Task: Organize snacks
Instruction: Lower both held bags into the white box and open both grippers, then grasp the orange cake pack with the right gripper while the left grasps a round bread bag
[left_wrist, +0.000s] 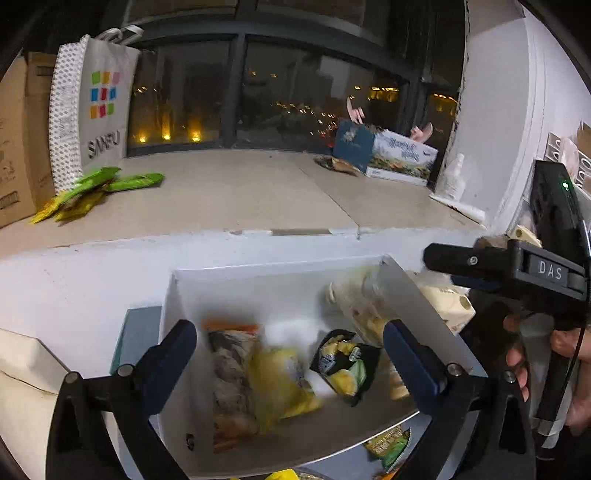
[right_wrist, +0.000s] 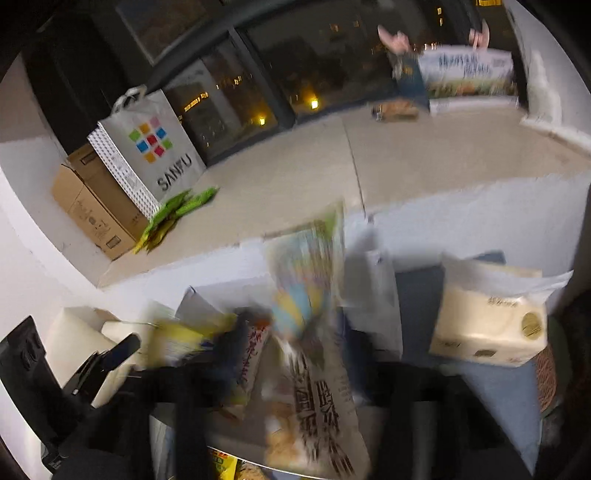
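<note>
While left tongs (left_wrist: 288, 354) gape, right tongs' (left_wrist: 428, 254) state is unclear; bag (left_wrist: 99, 107) reads "SANFU".

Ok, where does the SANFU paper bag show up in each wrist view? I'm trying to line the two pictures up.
Left wrist view: SANFU paper bag stands upper left on the window ledge, against the cardboard box.
Right wrist view: SANFU paper bag sits left of centre, tilted by the lens, beside the same cardboard box.
Shared landmark: the green snack packets lying at the bag's foot.

Blurred snack bags (right_wrist: 317, 398) nr tissue pack (right_wrist: 487, 332)
</note>
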